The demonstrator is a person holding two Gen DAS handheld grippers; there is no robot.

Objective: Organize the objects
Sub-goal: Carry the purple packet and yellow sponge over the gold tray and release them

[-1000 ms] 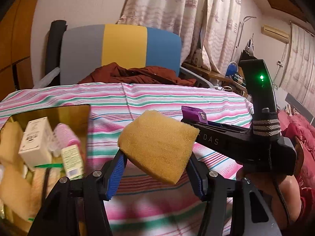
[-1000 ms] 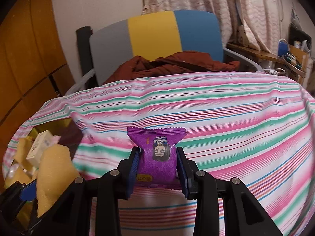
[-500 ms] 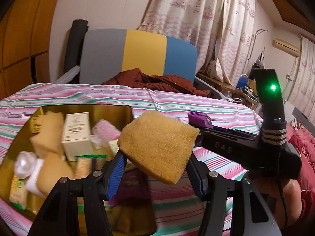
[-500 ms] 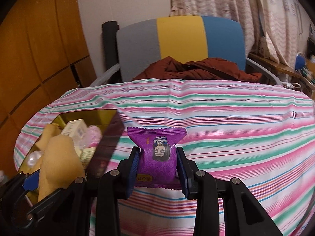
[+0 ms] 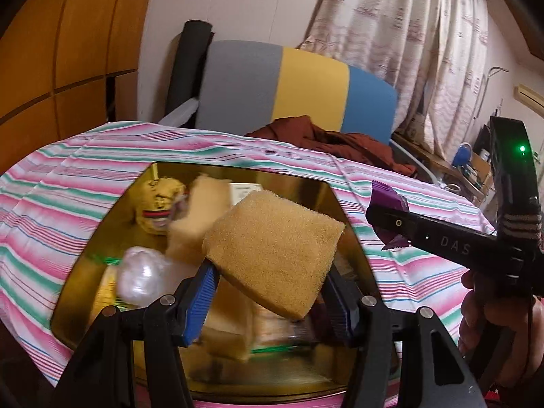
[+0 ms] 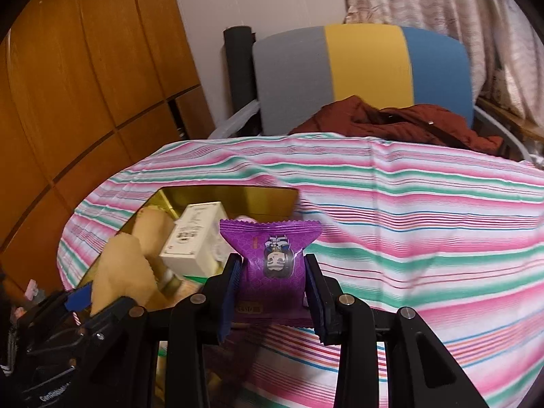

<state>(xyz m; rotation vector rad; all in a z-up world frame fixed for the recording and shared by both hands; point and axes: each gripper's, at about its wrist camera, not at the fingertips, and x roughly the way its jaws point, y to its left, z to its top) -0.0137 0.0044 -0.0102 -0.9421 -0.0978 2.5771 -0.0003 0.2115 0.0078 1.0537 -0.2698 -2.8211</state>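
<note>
My left gripper (image 5: 272,292) clamps the sponge (image 5: 273,253) above the tin (image 5: 353,238); right gripper (image 6: 273,292) clamps the packet (image 6: 272,261) beside it. Next: release both inside.

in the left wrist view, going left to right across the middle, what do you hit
striped tablecloth → clear plastic bag in the gold tin → yellow sponge held in the left gripper → purple snack packet held in the right gripper → hand
</note>
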